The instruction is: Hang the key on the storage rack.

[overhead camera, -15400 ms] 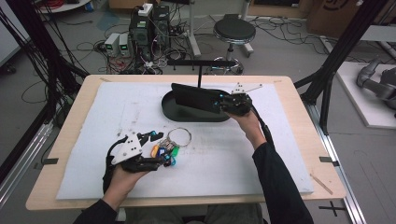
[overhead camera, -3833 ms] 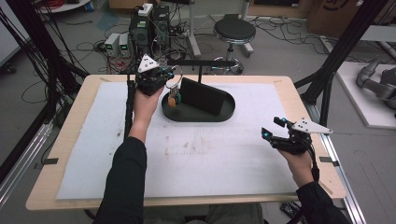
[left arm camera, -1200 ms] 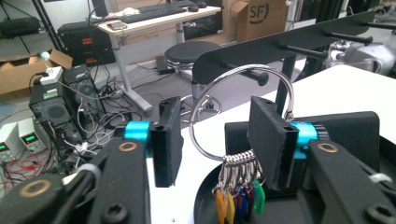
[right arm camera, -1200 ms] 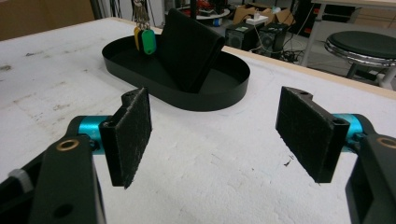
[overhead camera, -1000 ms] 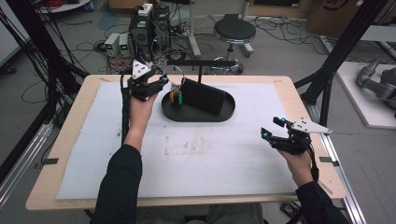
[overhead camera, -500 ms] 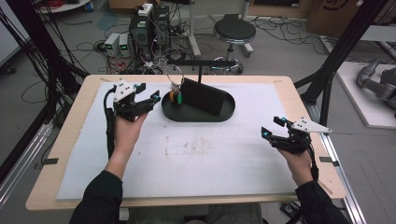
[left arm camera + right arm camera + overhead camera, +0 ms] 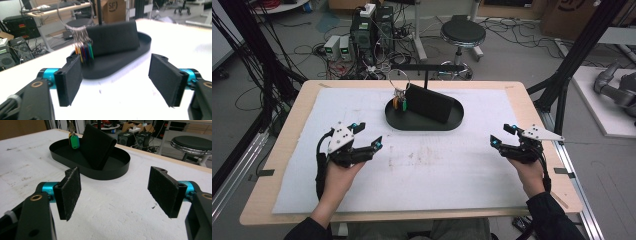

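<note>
a ring of keys (image 7: 399, 96) (coloured tags) hangs from the stand's hook above the black tray (image 7: 424, 123).

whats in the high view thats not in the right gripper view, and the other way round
High view alone: both hands at once, the left gripper open on the mat's left and the right gripper on its right, plus the ring hanging from the stand's crossbar.

Right gripper view alone: a close look along its own open pads, with nothing between them.

Both: the black tray, the wallet standing in it, and the coloured key tags.
</note>
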The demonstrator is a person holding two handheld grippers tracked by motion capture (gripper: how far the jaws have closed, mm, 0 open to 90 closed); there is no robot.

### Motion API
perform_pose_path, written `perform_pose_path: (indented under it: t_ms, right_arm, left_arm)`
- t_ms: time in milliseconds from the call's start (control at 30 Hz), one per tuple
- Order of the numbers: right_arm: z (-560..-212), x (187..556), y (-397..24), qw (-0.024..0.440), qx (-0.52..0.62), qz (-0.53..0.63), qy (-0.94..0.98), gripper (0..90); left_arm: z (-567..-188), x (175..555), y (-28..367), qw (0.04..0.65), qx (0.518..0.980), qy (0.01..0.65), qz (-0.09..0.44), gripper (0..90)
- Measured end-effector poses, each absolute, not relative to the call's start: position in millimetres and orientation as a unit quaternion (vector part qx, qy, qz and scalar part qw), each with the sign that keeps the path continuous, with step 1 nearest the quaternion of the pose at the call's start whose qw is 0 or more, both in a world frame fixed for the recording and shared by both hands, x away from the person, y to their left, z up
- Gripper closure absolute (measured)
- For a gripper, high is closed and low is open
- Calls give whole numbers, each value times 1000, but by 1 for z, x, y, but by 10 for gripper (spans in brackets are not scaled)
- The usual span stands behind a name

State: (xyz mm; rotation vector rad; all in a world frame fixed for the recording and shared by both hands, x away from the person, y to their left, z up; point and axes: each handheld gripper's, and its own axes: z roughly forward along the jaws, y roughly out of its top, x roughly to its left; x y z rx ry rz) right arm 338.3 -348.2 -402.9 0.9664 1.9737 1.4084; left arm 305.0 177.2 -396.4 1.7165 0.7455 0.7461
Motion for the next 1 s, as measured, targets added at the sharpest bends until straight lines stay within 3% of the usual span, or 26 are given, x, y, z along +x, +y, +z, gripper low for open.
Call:
perform_pose_path:
  t_ms: [267, 1000]
  right_arm:
    - [-404, 339, -355, 266, 372, 514, 726, 270]
    - [-406, 335, -366, 272, 386, 501, 725, 270]
  left_arm:
    - [-416, 303, 186, 524, 724, 326, 309, 257]
    - [-424, 311, 189, 507, 732, 329, 314, 254]
